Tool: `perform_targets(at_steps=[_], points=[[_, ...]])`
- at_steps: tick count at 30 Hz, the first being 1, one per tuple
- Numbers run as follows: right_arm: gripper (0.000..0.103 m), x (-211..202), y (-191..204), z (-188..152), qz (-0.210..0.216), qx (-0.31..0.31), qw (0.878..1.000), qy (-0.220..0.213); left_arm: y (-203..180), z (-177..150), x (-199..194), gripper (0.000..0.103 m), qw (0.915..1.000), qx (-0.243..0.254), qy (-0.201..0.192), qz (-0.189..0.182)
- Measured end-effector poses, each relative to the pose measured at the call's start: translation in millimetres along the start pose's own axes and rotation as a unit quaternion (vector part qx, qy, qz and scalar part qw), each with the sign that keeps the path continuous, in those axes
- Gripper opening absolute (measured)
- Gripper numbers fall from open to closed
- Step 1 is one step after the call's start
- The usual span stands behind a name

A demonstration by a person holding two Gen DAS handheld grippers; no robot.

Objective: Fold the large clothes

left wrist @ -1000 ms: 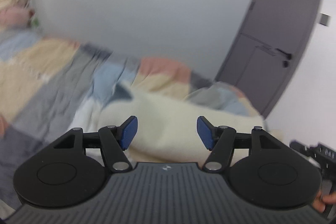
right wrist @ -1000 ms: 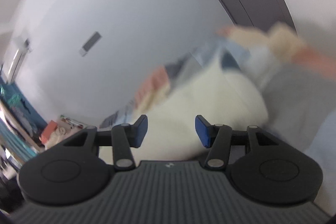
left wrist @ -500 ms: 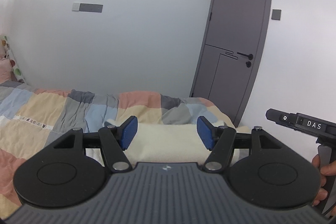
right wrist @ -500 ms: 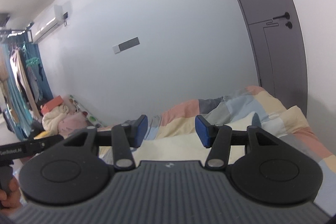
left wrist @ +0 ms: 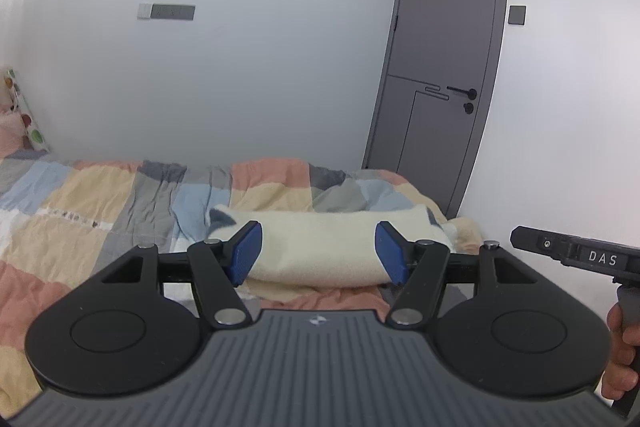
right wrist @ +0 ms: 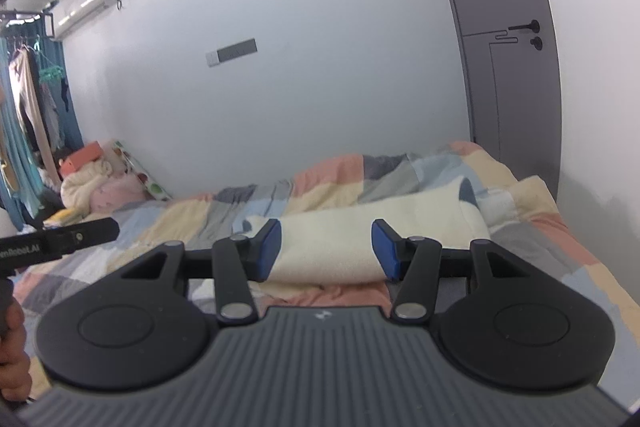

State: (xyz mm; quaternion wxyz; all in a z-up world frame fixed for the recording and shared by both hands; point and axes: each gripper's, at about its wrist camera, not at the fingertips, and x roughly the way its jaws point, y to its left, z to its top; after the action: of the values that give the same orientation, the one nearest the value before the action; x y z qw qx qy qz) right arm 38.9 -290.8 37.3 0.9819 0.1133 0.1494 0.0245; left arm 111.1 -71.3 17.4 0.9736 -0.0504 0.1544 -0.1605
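A cream-coloured, fleecy large garment with small grey patches (left wrist: 320,247) lies as a long, flat, folded bundle across the near end of a bed covered by a patchwork quilt of peach, pale yellow, blue and grey squares (left wrist: 100,203). In the right wrist view the same bundle (right wrist: 384,227) runs crosswise on the quilt, with a grey patch showing at its far right end.

The left gripper (left wrist: 318,253) hangs above and short of the bundle with its blue pads apart and nothing between them. The right gripper (right wrist: 326,249) is likewise parted and empty, held clear of the cloth. A person's hand (left wrist: 622,355) on the right gripper's handle shows at the edge of the left view.

Judging by its look, the garment is soft and thick, light for its bulk, and quite limp: it will sag and drape from any point it is lifted by, and a pinch on one layer is likely to pull that layer away from the rest (the plush nap should at least keep it from slipping between the pads). It is not fragile. The sensible places to take hold appear to be the two short ends of the bundle, one gripper to each, pinching through all the layers at the edge so the fold stays together. Whether the underside layers are even cannot be told from here.
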Motion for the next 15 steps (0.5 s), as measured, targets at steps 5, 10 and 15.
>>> perform_targets(at_steps=[5,10,15], points=[[0.054,0.5,3.7,-13.8,-0.014,-0.004,1.0,0.014,6.7,-16.2,8.8,0.068,0.9998,0.0,0.021,-0.006],[0.054,1.5,5.9,-29.0,-0.03,-0.003,0.999,0.028,8.0,-27.0,18.1,0.068,0.9993,0.013,0.035,-0.008],[0.054,-1.3,4.2,-42.6,-0.044,0.0,0.998,0.037,6.6,-34.5,21.4,0.069,0.9987,0.023,0.043,-0.011]])
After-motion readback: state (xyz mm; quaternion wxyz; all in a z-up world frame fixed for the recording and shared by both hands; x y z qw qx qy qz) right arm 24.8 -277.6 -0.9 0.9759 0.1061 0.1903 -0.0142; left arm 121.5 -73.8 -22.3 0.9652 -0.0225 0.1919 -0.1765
